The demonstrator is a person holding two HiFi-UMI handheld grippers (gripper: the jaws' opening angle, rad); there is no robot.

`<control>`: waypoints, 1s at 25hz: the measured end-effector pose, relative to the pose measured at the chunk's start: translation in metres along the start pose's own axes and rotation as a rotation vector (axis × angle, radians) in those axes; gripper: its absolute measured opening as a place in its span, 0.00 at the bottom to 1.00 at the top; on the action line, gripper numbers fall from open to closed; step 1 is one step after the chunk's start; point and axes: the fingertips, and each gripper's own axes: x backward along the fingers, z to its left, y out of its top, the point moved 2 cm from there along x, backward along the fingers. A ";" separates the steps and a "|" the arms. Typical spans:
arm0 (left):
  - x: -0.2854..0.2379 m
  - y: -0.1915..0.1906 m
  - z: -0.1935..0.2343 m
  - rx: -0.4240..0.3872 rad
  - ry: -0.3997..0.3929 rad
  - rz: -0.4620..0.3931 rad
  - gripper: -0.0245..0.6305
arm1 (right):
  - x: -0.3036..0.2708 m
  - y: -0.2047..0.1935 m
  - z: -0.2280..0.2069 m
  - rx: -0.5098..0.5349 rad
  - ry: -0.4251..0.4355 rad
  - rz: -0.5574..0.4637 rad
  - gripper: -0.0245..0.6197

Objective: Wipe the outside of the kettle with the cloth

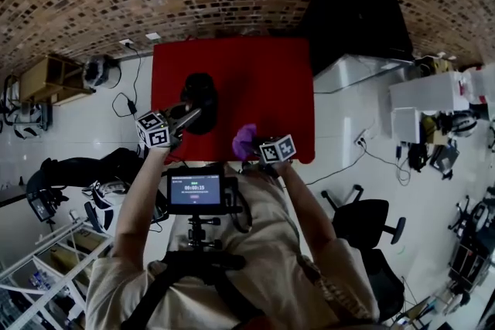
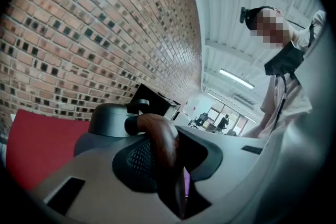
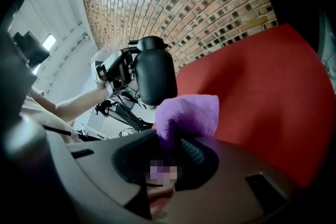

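A dark kettle (image 1: 199, 98) is over the left half of the red table (image 1: 271, 81); I cannot tell whether it rests on the table. My left gripper (image 1: 190, 117) is shut on the kettle's brown wooden handle (image 2: 164, 147), with the grey lid (image 2: 111, 113) just beyond the jaws. My right gripper (image 1: 259, 147) is near the table's front edge, to the right of the kettle and apart from it. It is shut on a bunched purple cloth (image 3: 189, 113), which also shows as a purple cloth (image 1: 244, 140) from above. From the right gripper view the kettle (image 3: 155, 78) sits ahead on the left, with the left gripper (image 3: 118, 68) at its handle.
A brick wall runs behind the table. A large black block (image 1: 356, 11) and white desks (image 1: 433, 93) stand to the right, and a black office chair (image 1: 371, 224) is on the floor at the right. Shelves and cables line the left side.
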 end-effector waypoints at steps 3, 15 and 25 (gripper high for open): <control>-0.016 -0.012 0.032 0.050 0.009 0.006 0.16 | 0.000 0.005 0.004 -0.005 -0.002 -0.025 0.17; -0.068 -0.027 0.083 0.013 0.028 0.110 0.17 | 0.011 0.024 0.011 -0.049 0.005 -0.118 0.17; -0.076 -0.061 0.091 -0.020 0.052 0.114 0.17 | 0.020 0.007 0.003 -0.077 -0.011 -0.095 0.17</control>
